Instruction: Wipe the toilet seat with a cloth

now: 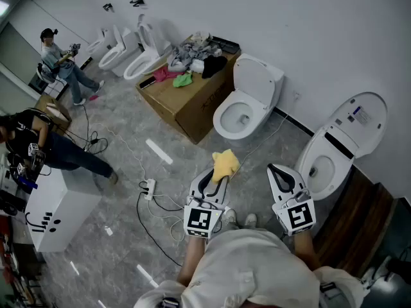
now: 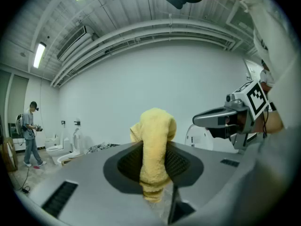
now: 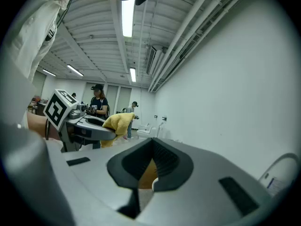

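My left gripper (image 1: 214,177) is shut on a bunched yellow cloth (image 1: 225,164), held in the air in front of the person. In the left gripper view the cloth (image 2: 153,145) stands up from between the jaws (image 2: 155,173). A white toilet (image 1: 246,104) with its lid raised stands ahead by the wall, its seat (image 1: 225,128) down. The cloth is short of it and does not touch it. My right gripper (image 1: 277,172) hovers beside the left one, shut with nothing in it (image 3: 148,171). A second toilet (image 1: 335,151) stands to the right, lid up.
A cardboard box (image 1: 183,101) heaped with clothes sits left of the near toilet. Cables and a power strip (image 1: 149,188) lie on the floor. A white cabinet (image 1: 54,204) and two people (image 1: 61,66) are at the left. More toilets (image 1: 128,53) stand at the back.
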A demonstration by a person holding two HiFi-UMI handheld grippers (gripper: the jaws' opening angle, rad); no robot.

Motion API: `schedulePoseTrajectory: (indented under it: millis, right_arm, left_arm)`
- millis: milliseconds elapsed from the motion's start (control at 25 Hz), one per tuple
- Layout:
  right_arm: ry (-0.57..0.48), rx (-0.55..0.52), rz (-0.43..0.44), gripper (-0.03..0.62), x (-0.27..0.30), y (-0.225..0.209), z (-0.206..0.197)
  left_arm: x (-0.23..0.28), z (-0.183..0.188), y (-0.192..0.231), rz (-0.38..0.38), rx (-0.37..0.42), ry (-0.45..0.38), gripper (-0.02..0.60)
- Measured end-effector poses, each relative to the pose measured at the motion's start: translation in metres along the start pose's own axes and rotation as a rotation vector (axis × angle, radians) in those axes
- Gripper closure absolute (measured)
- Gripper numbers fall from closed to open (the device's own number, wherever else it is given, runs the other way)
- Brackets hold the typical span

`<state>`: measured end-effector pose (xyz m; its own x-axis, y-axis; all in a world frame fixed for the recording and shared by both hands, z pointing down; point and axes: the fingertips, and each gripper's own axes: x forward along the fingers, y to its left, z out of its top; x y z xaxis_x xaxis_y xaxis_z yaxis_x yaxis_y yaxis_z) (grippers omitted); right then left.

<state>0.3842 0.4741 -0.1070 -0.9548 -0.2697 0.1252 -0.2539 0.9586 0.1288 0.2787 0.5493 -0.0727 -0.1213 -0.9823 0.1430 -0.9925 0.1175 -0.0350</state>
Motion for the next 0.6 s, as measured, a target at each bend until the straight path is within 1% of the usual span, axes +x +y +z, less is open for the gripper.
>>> schedulePoseTrajectory:
  millis: [200,400,600]
  right_arm:
    - [0.005,-0.004,0.009,0.586,-0.009,-0.016,-0.013]
    - [0.011,-0.006,0.038,0.586,-0.001,-0.02,-0.018]
    - [0.02,0.005,0.032,0.586,0.011,-0.037,-0.032]
  left_arm:
    - [0.003,-0.001,-0.014,0.042,-0.007,-0.008,0.462]
    - [0.007,0.002,-0.012,0.079,-0.005,-0.008,0.462]
    - [0.023,-0.002,-0.007,0.101,0.0,-0.009,0.462]
